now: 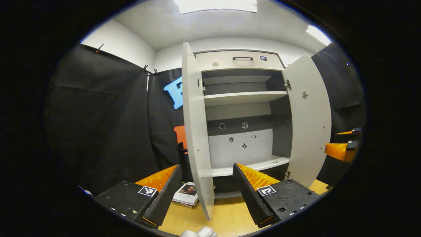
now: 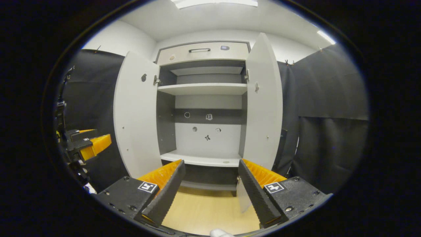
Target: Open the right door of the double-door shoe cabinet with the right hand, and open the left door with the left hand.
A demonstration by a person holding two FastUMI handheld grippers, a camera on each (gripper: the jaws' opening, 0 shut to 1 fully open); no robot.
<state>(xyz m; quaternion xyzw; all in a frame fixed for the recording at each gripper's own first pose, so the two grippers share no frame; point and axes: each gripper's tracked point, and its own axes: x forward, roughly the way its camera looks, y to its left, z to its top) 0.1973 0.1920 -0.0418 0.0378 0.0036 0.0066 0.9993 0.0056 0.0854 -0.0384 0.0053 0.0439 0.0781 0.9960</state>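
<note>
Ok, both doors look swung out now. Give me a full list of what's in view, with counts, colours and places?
White double-door shoe cabinet: one, on the floor ahead, interior bare.
Left door: one, white, swung open, its edge between the left tool's fingers but not gripped.
Right door: one, white, open.
Shelves: two, white, upper and lower.
Top drawer with dark handle: one, pale, above the shelves.
Small stickers: several, dark, on the back panel.
Book: one, pale cover, on the wooden floor by the left door's foot.
Wooden floor: light tan.
Left tool: one, open.
Right tool: one, open, in front of the cabinet, holding nothing.
</note>
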